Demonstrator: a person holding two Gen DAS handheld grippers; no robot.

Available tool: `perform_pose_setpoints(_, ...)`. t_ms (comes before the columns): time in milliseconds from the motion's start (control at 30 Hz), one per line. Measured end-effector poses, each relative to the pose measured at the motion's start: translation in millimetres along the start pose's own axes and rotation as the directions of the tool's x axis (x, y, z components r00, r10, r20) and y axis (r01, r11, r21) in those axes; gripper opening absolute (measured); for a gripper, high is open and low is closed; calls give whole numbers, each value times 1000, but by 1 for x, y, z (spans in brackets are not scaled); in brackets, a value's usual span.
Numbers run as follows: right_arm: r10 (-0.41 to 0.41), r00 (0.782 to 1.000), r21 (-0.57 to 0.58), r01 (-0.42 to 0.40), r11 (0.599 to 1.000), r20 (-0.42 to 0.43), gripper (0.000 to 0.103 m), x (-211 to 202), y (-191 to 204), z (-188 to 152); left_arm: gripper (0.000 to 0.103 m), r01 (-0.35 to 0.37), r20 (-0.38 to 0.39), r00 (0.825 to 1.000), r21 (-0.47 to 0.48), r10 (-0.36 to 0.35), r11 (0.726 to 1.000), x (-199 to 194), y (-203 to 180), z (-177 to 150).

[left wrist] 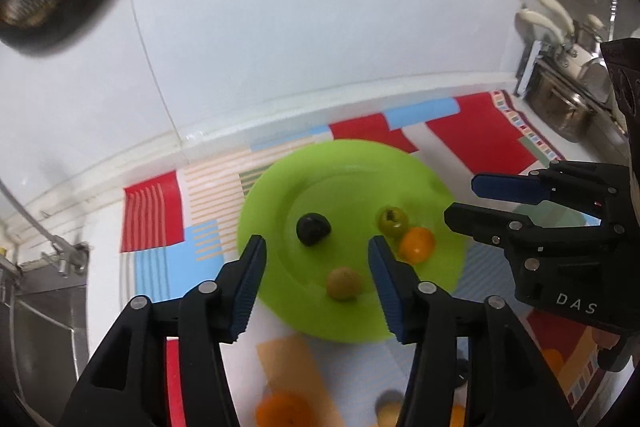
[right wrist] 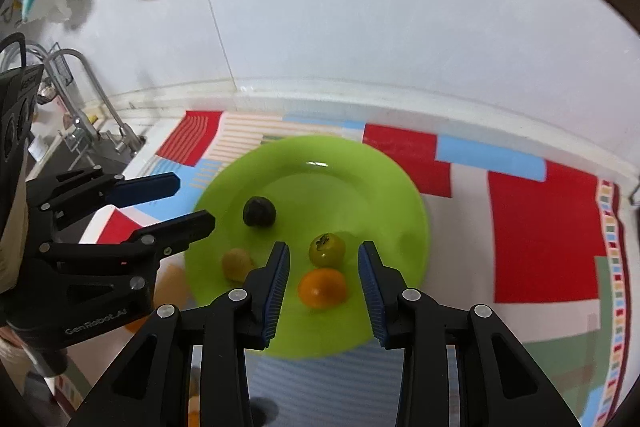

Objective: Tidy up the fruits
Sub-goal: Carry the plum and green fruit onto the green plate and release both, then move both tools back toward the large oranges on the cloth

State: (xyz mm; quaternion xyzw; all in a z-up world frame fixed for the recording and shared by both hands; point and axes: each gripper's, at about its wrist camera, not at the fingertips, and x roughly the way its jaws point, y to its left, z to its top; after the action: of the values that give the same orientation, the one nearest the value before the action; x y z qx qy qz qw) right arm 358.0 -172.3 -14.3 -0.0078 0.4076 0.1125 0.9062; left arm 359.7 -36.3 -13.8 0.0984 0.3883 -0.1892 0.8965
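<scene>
Sitting on the green plate [right wrist: 384, 187], the green fruit [right wrist: 327, 249] points its calyx up.

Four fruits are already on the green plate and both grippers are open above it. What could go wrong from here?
1. The left gripper and right gripper hang close together over the green plate; they might collide.
2. The orange fruit and green fruit lie close together, so another drop could set these round fruits rolling.
3. More fruit waits below the left gripper, partly hidden.
</scene>
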Motion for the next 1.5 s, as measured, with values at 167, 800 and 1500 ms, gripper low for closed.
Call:
perform_pose_setpoints(167,-34,996,9,34,999,81,47,-42,7,-14,67,-2,64,998,-19,3,1000,-39,-7,-8)
perform_pose_setpoints(800,-160,971,49,154,987,175,67,-120,27,-89,80,26,111,994,-61,-19,998,-101,-39,-75)
perform_pose_setpoints(1500,-172,981,110,162,981,89,67,-126,20,-165,81,33,111,993,91,-43,995,-94,-81,-126)
